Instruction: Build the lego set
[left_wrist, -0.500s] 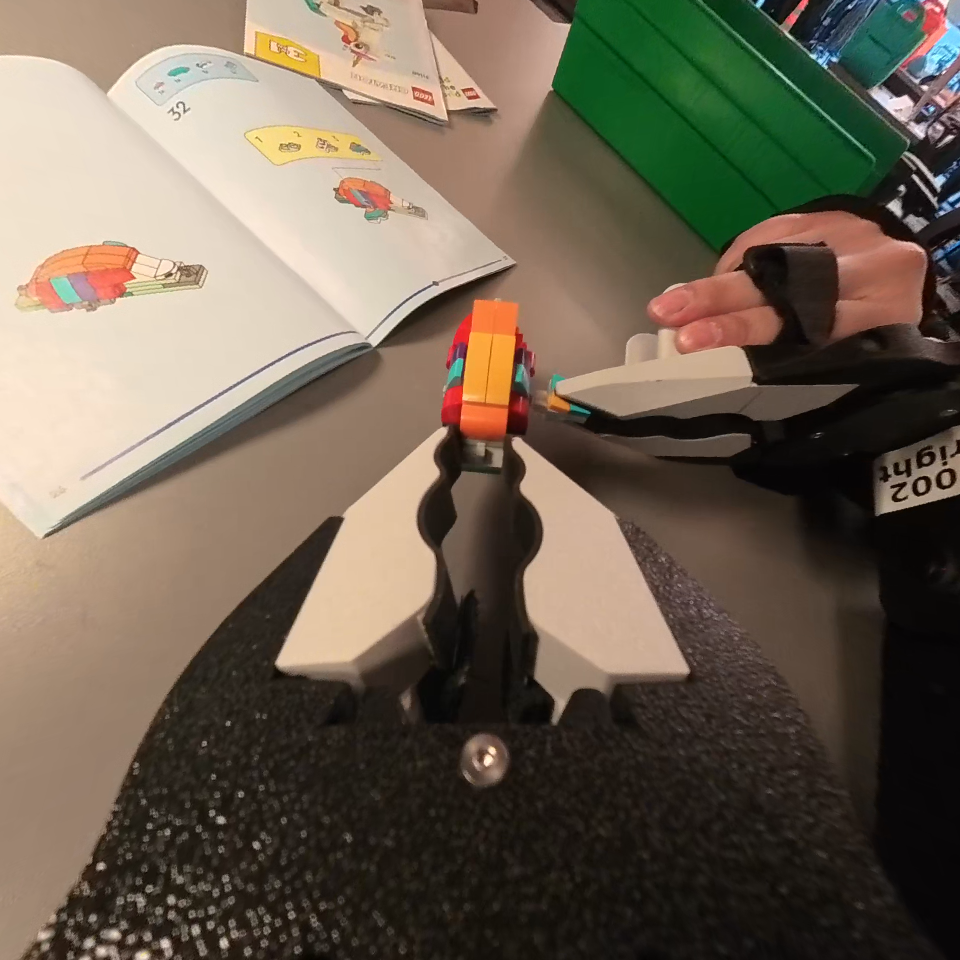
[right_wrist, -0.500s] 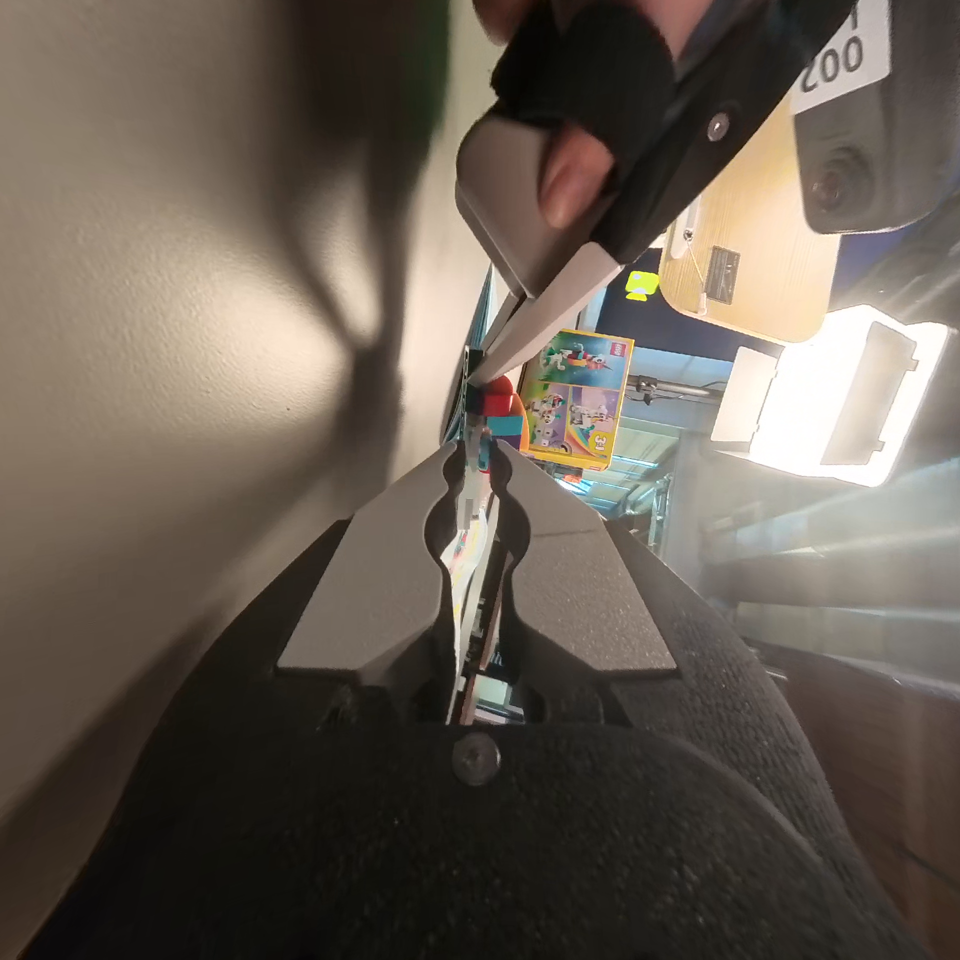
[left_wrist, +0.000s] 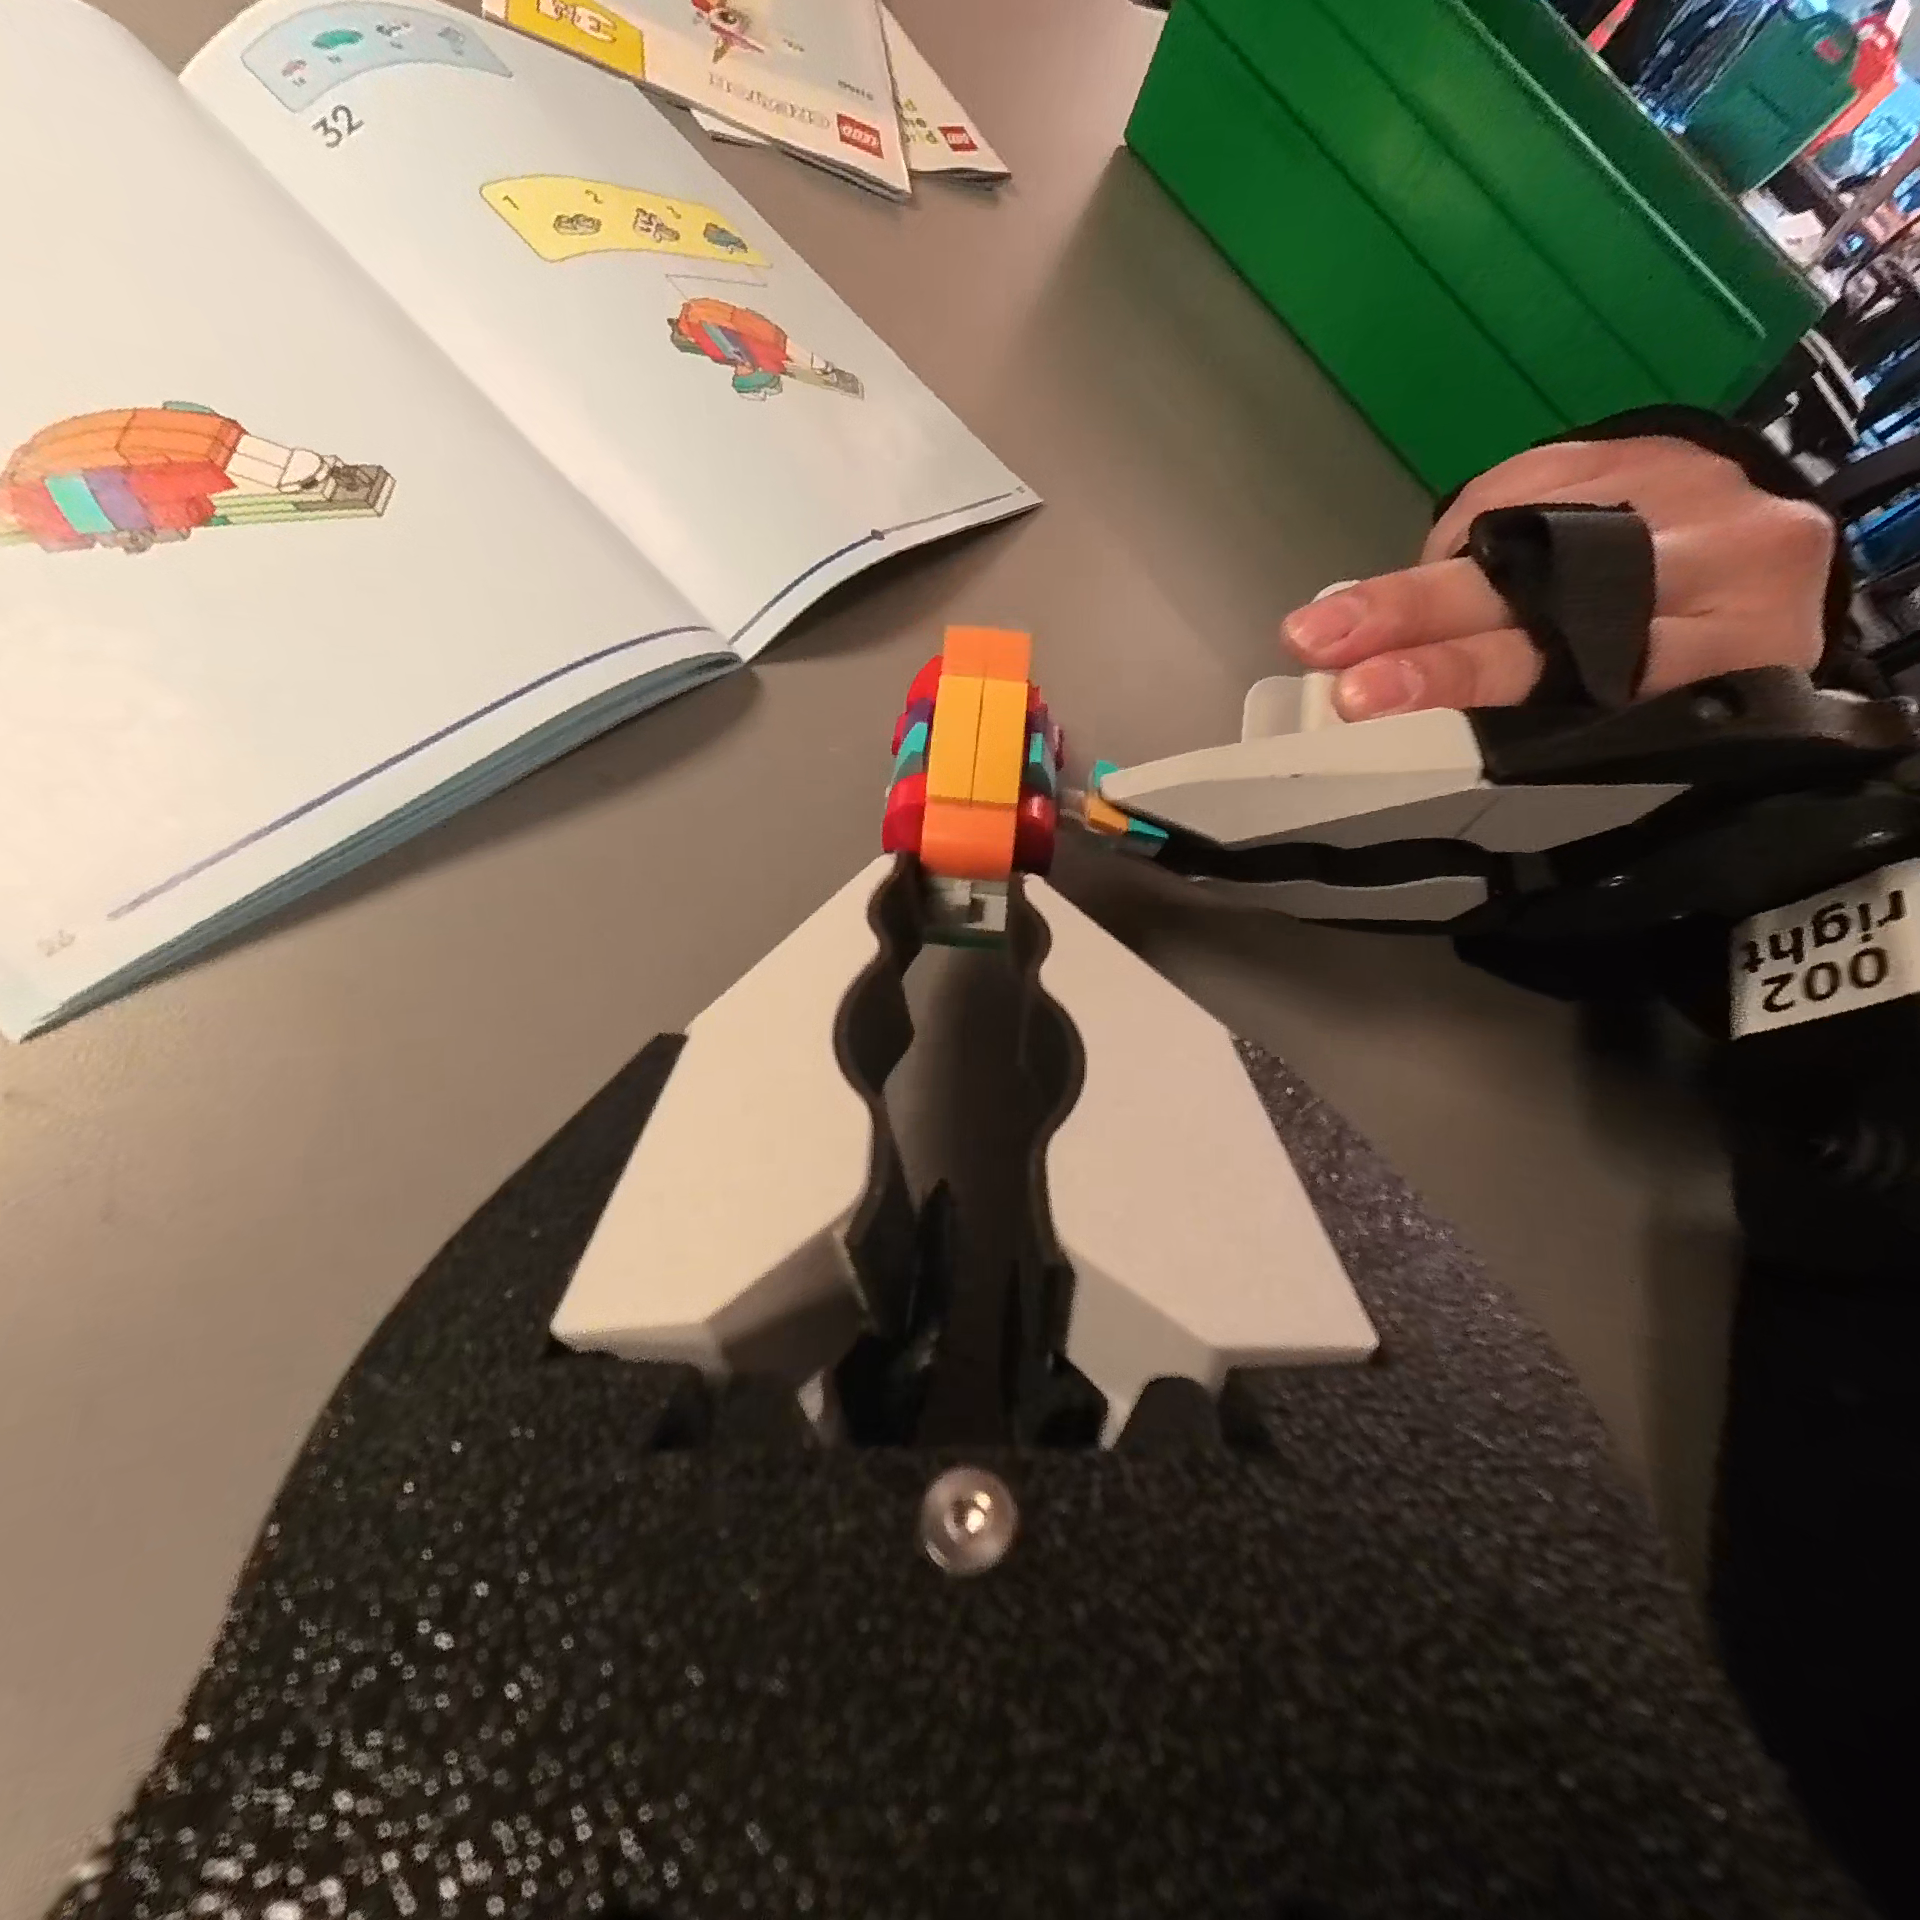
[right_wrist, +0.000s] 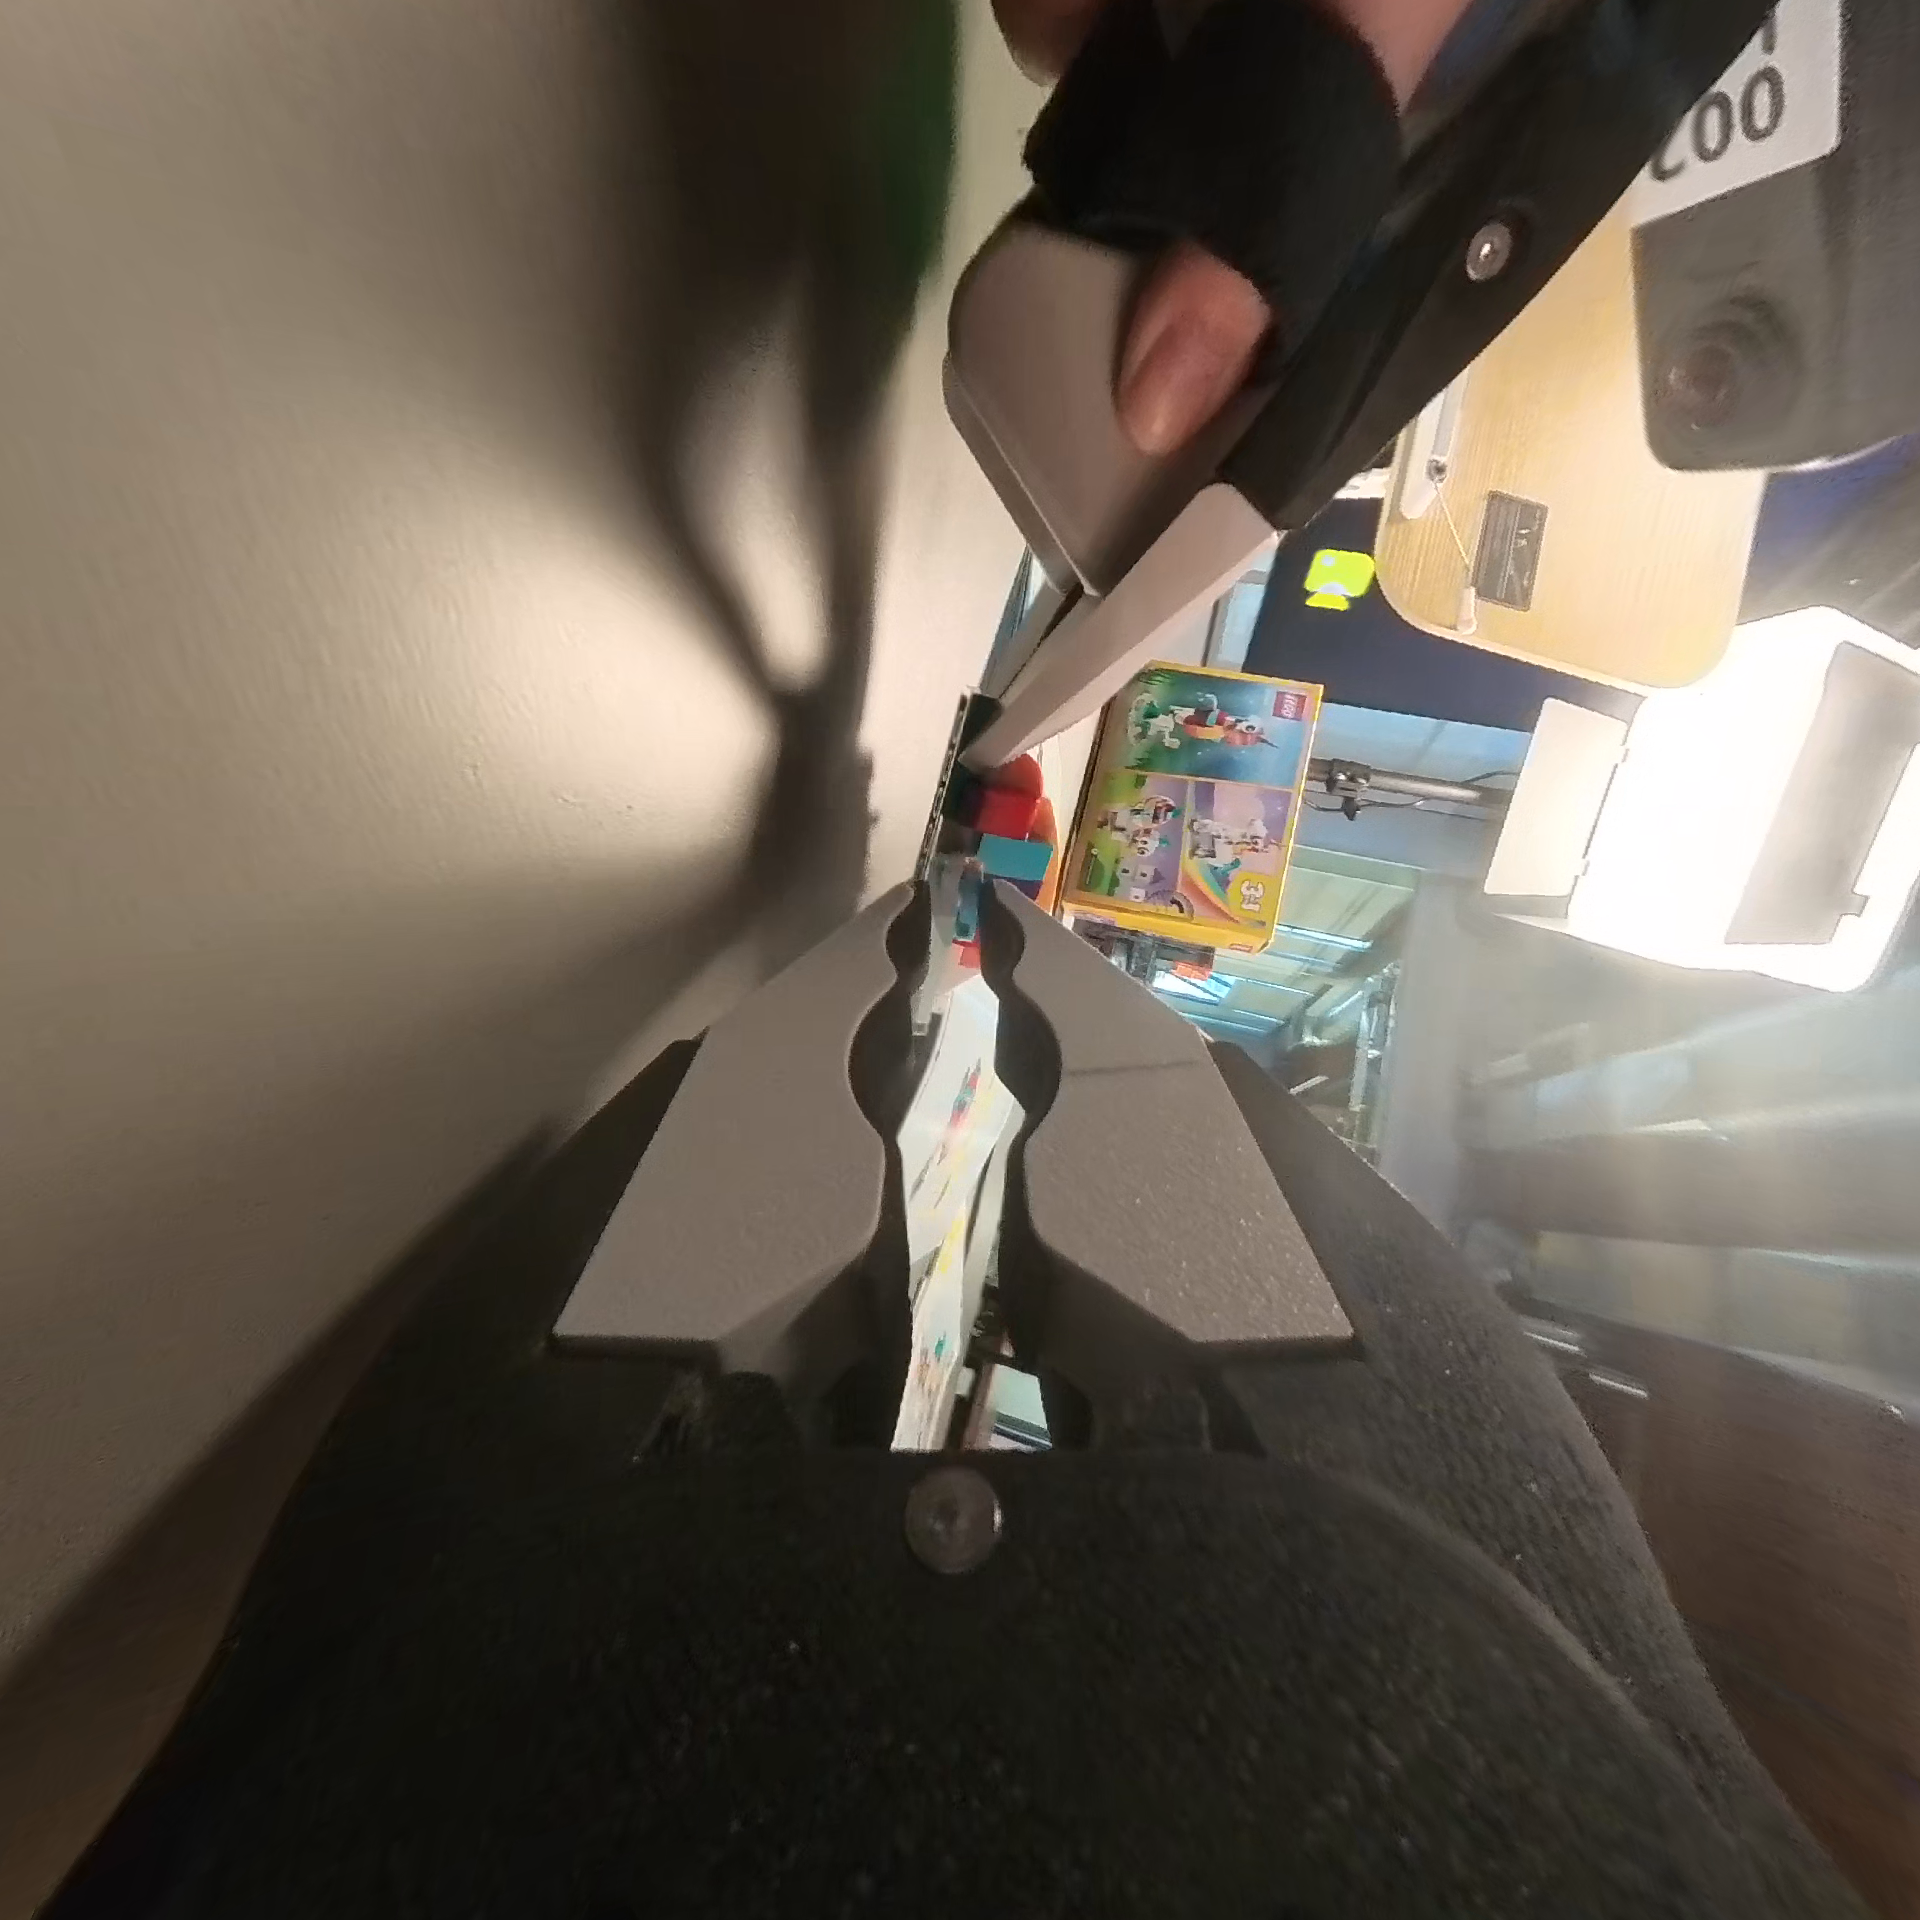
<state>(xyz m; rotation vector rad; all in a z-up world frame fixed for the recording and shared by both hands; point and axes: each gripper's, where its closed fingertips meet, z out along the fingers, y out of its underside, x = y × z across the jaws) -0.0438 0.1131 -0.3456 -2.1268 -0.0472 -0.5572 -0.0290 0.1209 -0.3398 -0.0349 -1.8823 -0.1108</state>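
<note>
Bricks up: we see the left hand-held gripper (left_wrist: 961, 902) clenching the lego model (left_wrist: 971, 764) upright above the desk (left_wrist: 312, 1195), right hand-held gripper (left_wrist: 1101, 821) pinching a small piece (left_wrist: 1112, 808) sideways against it.

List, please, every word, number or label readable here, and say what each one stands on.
I won't copy writing out; these bear it.
Open instruction booklet: page and step numbers, legible.
Closed booklets: logos, print partly cut off.
White sticker on the right gripper: legible, upside down.
Second white sticker on the left gripper: cut off.
Lego box: logo, small print.
</note>
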